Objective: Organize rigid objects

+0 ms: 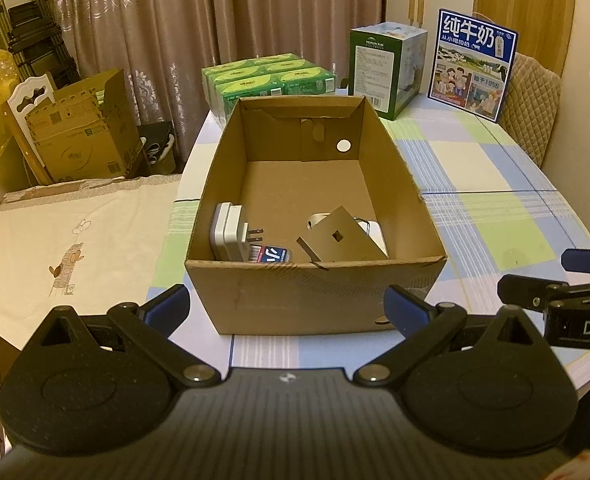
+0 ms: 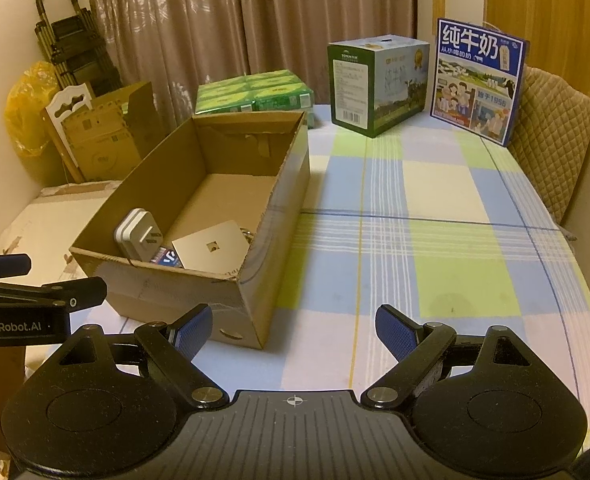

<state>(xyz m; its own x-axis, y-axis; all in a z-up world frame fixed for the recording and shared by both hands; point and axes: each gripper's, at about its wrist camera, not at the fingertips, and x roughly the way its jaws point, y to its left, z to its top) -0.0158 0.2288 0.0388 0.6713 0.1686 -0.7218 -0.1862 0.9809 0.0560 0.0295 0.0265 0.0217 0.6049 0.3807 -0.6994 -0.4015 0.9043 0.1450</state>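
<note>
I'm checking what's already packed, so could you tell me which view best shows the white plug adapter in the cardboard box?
The left wrist view: the plug adapter faces the camera side-on, prongs clearly visible, inside the cardboard box. In the right wrist view it appears smaller, partly behind the box's near wall.

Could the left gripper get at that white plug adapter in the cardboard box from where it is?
Probably yes. The left gripper is open just outside the cardboard box, whose top is open. The white plug adapter stands behind the near wall, so it must go over that.
</note>
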